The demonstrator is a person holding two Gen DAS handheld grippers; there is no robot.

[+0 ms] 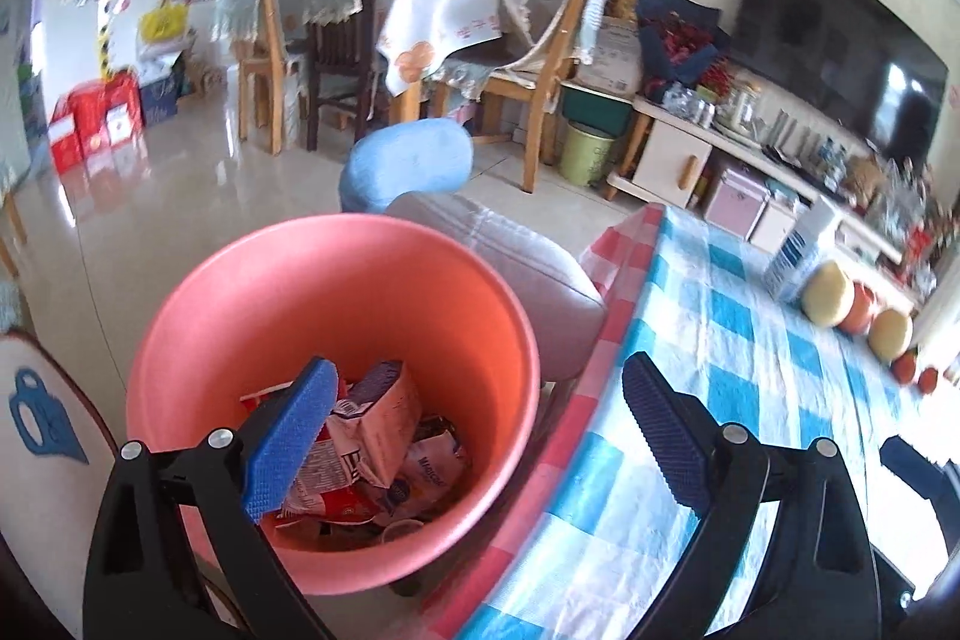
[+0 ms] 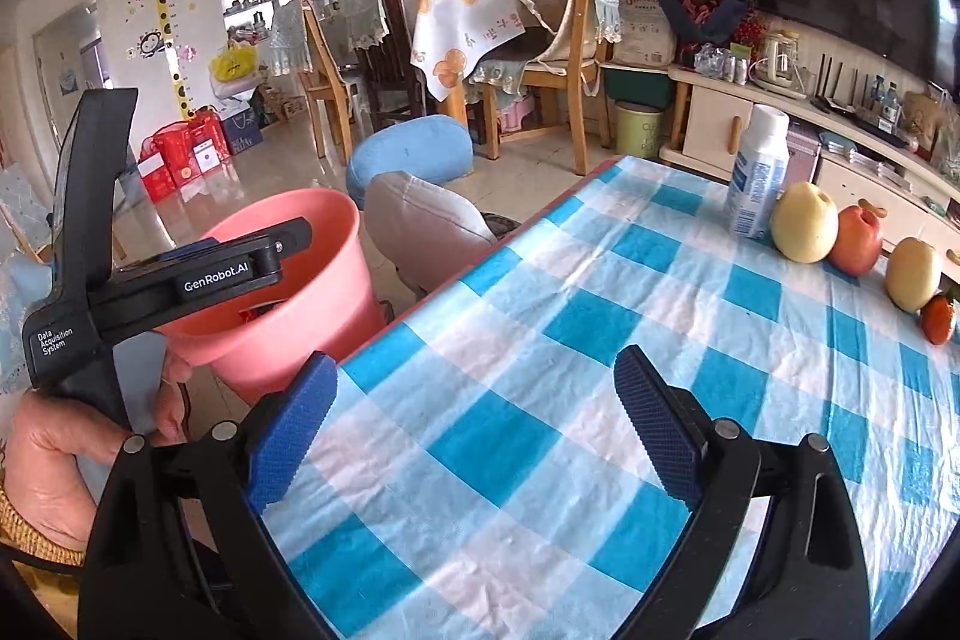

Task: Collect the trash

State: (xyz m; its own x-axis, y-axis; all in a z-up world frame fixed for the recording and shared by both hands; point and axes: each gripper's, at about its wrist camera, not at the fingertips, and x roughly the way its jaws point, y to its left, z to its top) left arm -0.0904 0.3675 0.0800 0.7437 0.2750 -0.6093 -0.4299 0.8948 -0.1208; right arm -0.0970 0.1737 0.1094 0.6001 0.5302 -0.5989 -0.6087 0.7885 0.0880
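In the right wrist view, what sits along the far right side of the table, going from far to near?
White bottle → pale yellow fruit → red-orange fruit → second pale yellow fruit → small orange-red fruit, all on the blue checked tablecloth.

bin [image 1: 336, 292]: smooth matt plastic | tablecloth [image 2: 540, 340]: crinkled cloth | floor [image 1: 180, 196]: glossy tile

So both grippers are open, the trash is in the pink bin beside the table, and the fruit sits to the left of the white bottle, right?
Not quite: in the right wrist view the fruit sits to the right of the white bottle. The rest holds: left gripper and right gripper open, trash in the pink bin beside the table.
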